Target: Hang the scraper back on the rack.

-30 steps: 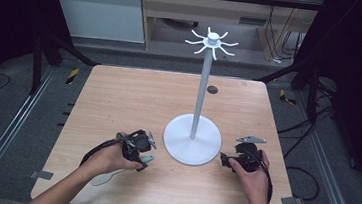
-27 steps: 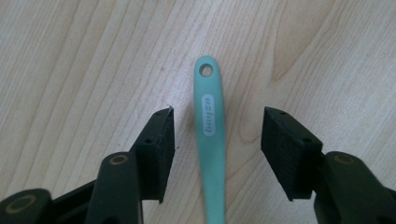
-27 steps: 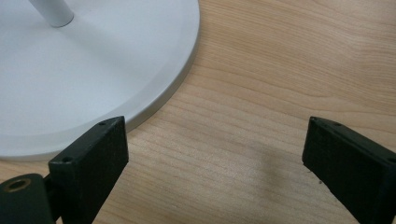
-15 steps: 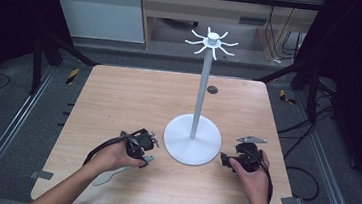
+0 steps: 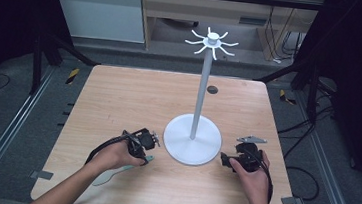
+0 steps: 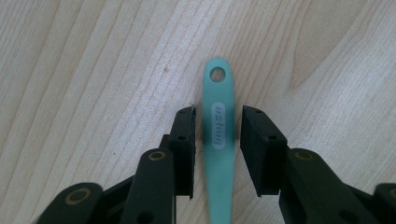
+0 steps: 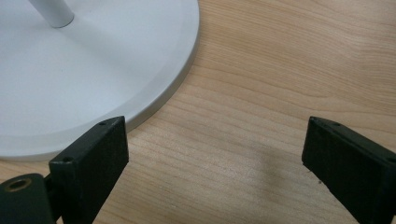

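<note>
Your left tongs [image 6: 217,135] straddle the teal spatula handle [image 6: 219,140] lying flat on the bench [image 5: 119,96], jaws partly open with a gap on each side, gripping nothing. Your right tongs [image 7: 215,163] gape wide and empty beside the white stand's base [image 7: 93,70].

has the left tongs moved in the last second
Yes, slightly. In the high view the left tongs edged right, toward the white stand base.
</note>
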`<state>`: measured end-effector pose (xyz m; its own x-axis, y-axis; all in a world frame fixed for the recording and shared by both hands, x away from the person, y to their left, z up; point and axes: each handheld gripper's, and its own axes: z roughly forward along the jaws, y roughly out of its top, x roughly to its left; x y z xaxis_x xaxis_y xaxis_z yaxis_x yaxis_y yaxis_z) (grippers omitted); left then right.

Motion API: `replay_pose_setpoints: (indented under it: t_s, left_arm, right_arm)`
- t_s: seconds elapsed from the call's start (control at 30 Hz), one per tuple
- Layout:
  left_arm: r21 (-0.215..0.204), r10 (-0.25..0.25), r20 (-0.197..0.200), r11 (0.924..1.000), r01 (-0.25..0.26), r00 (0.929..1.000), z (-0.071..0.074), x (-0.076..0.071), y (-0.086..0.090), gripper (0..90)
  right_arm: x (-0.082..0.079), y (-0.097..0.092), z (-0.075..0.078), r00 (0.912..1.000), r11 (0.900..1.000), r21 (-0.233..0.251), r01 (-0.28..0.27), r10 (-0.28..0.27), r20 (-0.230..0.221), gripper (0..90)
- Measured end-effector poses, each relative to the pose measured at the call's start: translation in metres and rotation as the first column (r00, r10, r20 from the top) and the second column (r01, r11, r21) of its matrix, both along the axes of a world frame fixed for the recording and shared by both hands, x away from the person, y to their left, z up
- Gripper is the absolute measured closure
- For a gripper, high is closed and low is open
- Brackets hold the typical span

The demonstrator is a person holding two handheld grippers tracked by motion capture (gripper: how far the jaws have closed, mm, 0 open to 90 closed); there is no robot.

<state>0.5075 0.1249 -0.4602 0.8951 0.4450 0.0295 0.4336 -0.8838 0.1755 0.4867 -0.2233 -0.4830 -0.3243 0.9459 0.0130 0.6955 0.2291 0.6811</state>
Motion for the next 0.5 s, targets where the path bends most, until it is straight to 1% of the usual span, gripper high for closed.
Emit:
replay_pose_setpoints:
  t_s: [0.17,0.3,0.5]
  left_arm:
    - [0.003,0.003,-0.005,1.0,-0.003,1.0,-0.0024,0.0006,-0.0001,67.5]
    - [-0.003,0.005,-0.01,1.0,-0.005,0.9999,-0.0027,0.0014,0.0004,71.6]
    - [-0.011,0.006,-0.008,0.9999,-0.006,0.9999,-0.0027,0.0007,0.0014,73.3]
  right_arm:
    - [0.0,-0.0001,-0.0001,1.0,1.0,-0.001,0.0,0.0,0.0,7.5]
    - [-0.0001,0.0002,0.0,1.0,1.0,0.0,0.001,-0.001,-0.003,7.5]
    - [-0.0001,0.0001,0.0,1.0,1.0,-0.001,0.002,-0.002,-0.003,7.5]
